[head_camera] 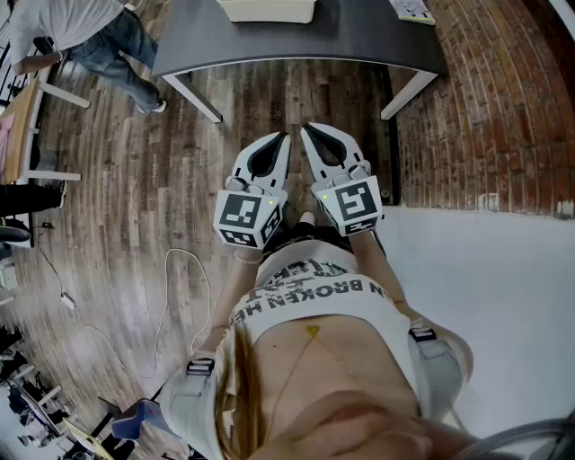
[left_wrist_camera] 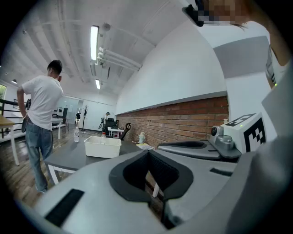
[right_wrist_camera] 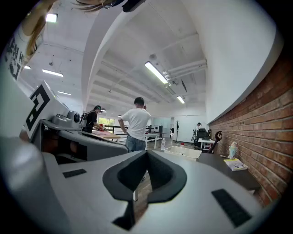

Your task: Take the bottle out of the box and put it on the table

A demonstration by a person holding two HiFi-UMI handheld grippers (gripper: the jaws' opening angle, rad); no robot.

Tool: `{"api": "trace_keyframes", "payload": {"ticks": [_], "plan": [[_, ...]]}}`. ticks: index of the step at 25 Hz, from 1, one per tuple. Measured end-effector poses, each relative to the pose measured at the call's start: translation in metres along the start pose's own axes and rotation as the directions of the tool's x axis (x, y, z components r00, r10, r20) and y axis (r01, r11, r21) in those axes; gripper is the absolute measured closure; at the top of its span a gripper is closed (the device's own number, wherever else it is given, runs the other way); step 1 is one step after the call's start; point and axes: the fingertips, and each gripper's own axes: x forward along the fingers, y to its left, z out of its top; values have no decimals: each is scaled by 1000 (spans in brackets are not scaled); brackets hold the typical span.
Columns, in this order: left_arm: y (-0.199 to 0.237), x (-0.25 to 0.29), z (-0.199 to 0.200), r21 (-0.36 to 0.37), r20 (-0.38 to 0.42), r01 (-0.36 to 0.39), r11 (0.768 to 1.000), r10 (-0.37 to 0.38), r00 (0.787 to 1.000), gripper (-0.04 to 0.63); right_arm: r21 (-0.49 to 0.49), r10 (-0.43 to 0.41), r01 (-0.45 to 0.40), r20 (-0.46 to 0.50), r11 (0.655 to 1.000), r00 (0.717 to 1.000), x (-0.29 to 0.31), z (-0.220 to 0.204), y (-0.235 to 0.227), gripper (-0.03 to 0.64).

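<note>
A white box stands on the dark grey table ahead of me. In the left gripper view a red-capped bottle pokes up from the box; a second clear bottle stands on the table beside it. My left gripper and right gripper are held side by side in front of my body, well short of the table, pointing toward it. Both are shut with nothing between their jaws. The same box and red-capped bottle show in the right gripper view.
A person in a white T-shirt and jeans stands at the table's left end. A brick wall runs along the right. A booklet lies on the table's right part. A thin cable snakes over the wooden floor.
</note>
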Motion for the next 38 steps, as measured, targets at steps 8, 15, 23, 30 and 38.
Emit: {"api": "trace_keyframes", "payload": {"ticks": [8, 15, 23, 30, 38], "plan": [[-1, 16, -8, -23, 1, 6, 1000, -6, 1000, 592, 34, -9, 9, -2, 999, 1000, 0, -15, -22, 607], [15, 37, -16, -48, -33, 24, 999, -25, 999, 592, 45, -8, 9, -28, 999, 1000, 24, -22, -33, 607], [76, 92, 2, -52, -6, 53, 997, -54, 999, 592, 50, -25, 25, -6, 998, 1000, 90, -15, -68, 607], [132, 151, 30, -21, -5, 122, 992, -122, 992, 593, 14, -87, 87, -13, 996, 996, 163, -1, -105, 607], [173, 185, 29, -38, -46, 161, 986, -163, 986, 592, 49, -102, 105, -52, 993, 993, 217, -10, -120, 607]]}}
